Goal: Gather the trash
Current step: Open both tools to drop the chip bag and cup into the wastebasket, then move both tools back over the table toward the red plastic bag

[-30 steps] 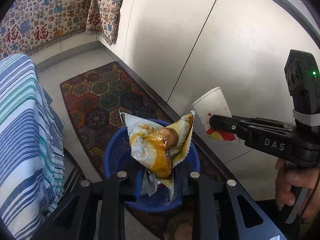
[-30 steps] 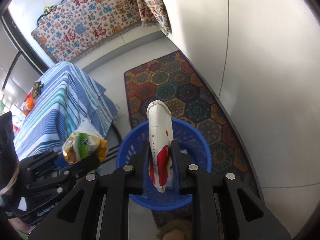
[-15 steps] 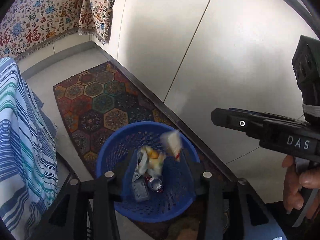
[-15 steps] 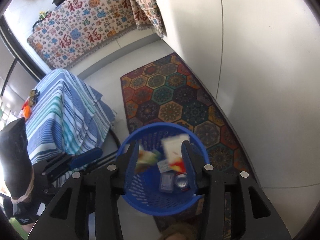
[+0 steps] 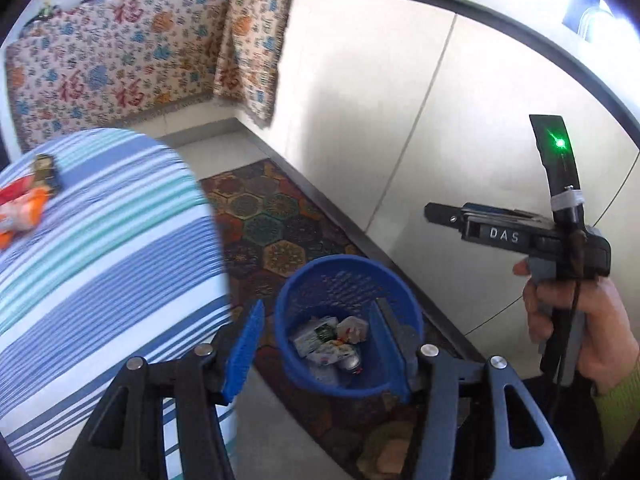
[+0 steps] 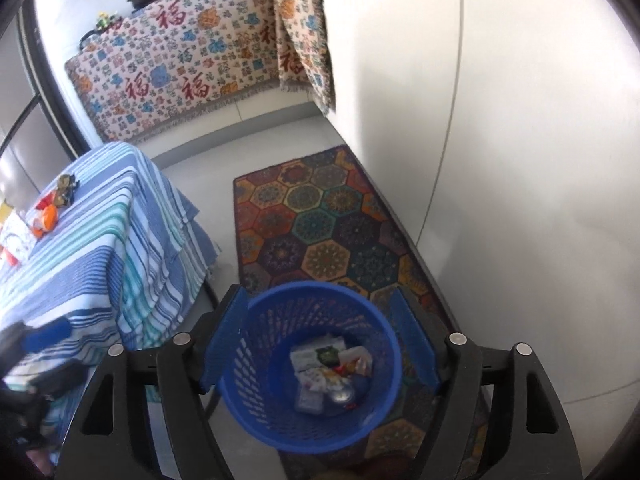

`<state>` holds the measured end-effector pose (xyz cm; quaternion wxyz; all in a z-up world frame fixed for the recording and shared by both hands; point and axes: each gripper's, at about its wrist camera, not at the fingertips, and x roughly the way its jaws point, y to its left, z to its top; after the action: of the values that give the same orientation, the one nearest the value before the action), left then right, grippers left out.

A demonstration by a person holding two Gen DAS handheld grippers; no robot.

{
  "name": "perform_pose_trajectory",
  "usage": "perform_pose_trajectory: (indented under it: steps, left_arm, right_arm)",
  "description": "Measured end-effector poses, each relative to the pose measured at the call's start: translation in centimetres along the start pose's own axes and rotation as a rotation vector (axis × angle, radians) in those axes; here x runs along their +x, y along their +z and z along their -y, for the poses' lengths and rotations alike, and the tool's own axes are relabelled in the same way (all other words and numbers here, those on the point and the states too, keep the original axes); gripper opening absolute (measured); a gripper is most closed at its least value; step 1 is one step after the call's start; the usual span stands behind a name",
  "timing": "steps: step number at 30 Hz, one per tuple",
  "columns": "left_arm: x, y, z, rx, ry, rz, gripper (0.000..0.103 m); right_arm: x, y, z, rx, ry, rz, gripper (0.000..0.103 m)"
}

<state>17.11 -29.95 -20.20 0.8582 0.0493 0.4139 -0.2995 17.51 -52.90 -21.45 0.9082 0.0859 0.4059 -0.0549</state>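
Patterned hexagon rug point(image 6: 320, 224) lay on the floor under a round blue plastic mesh basket point(image 6: 256, 344), which held crumpled wrappers and a can point(image 6: 328, 372). Left claw point(image 5: 320, 344) and right claw point(image 6: 320, 340) both stood released and empty above the basket, beside the blue striped tabletop point(image 6: 96, 240).

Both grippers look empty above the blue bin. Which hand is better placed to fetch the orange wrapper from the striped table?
Left, probably. The left gripper is open beside the striped table holding the orange wrapper; the right gripper, open too, hangs over the blue bin.
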Motion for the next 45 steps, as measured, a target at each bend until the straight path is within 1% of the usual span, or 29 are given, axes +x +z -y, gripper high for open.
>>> perform_pose_trajectory:
  steps: [4,6,8,10,13,15,17,19,21,22,23,24,25,26,28,29,31,35,40,43,45]
  left_arm:
    - [-3.8,-2.6,-4.5,-0.036,0.101,0.002,0.059]
    - [-5.5,-4.0,-7.2,-0.058,0.175,-0.005,0.059]
    - [-7.0,-5.1,-9.9,-0.092,0.234,-0.006,0.059]
    - [-8.3,-6.3,-12.8,-0.138,0.29,-0.008,0.059]
    - [-10.1,-7.5,-16.7,-0.19,0.376,-0.002,0.059]
    - [-10.9,-8.2,-19.1,-0.213,0.428,-0.004,0.059]
    - [-11.5,-8.7,-21.4,-0.246,0.465,-0.012,0.059]
    - [-12.4,-9.4,-23.8,-0.285,0.465,0.002,0.062]
    - [-12.8,-9.6,-25.2,-0.308,0.489,0.005,0.063]
    - [-13.0,-9.6,-25.7,-0.314,0.493,0.005,0.069]
    - [-13.1,-9.6,-26.3,-0.322,0.498,0.004,0.072]
    - [-13.2,-9.6,-26.9,-0.33,0.506,0.004,0.073]
    - [-13.3,-9.5,-27.3,-0.337,0.512,0.004,0.074]
    - [-13.2,-9.3,-27.8,-0.344,0.517,0.003,0.078]
    - [-13.3,-9.2,-29.0,-0.354,0.524,0.001,0.08]
    - [-13.2,-8.9,-29.5,-0.359,0.527,-0.002,0.085]
    - [-12.9,-8.5,-30.4,-0.362,0.529,-0.003,0.086]
    - [-11.7,-6.4,-33.0,-0.374,0.538,-0.001,0.086]
    - [-10.6,-3.8,-37.1,-0.417,0.56,0.014,0.085]
    - [-10.5,-2.5,-38.4,-0.404,0.575,0.034,0.085]
    - [-10.6,-2.2,-38.5,-0.374,0.564,0.047,0.083]
  right_arm:
    - [-0.5,-0.3,-3.7,-0.095,0.001,0.045,0.079]
    - [-0.9,-0.7,-6.3,-0.154,0.015,0.068,0.079]
    - [-1.3,-1.1,-9.5,-0.211,0.045,0.086,0.079]
    - [-1.8,-1.5,-13.3,-0.253,0.107,0.09,0.08]
    - [-2.4,-2.3,-19.6,-0.313,0.218,0.086,0.086]
    - [-2.2,-2.9,-23.5,-0.341,0.271,0.06,0.087]
    - [-1.2,-3.2,-27.5,-0.359,0.313,0.013,0.087]
    - [0.3,-3.3,-31.1,-0.381,0.312,-0.025,0.087]
    - [1.9,-3.2,-33.9,-0.406,0.304,-0.042,0.087]
    - [2.9,-3.2,-35.0,-0.416,0.289,-0.051,0.087]
    - [3.8,-3.2,-36.2,-0.427,0.268,-0.056,0.087]
    - [4.5,-3.4,-37.0,-0.432,0.25,-0.059,0.087]
    - [5.1,-3.2,-37.6,-0.43,0.242,-0.069,0.09]
    - [5.2,-2.7,-37.7,-0.415,0.237,-0.06,0.09]
    - [5.9,-2.3,-38.2,-0.421,0.207,-0.062,0.091]
    - [6.2,-2.2,-38.1,-0.412,0.217,-0.073,0.095]
    - [6.8,-1.9,-37.3,-0.388,0.22,-0.093,0.103]
    - [6.7,-1.7,-37.2,-0.396,0.214,-0.091,0.102]
    - [6.6,-1.7,-37.1,-0.396,0.214,-0.091,0.102]
    - [6.6,-1.6,-37.1,-0.396,0.215,-0.091,0.103]
    - [6.7,-1.7,-37.0,-0.397,0.215,-0.09,0.103]
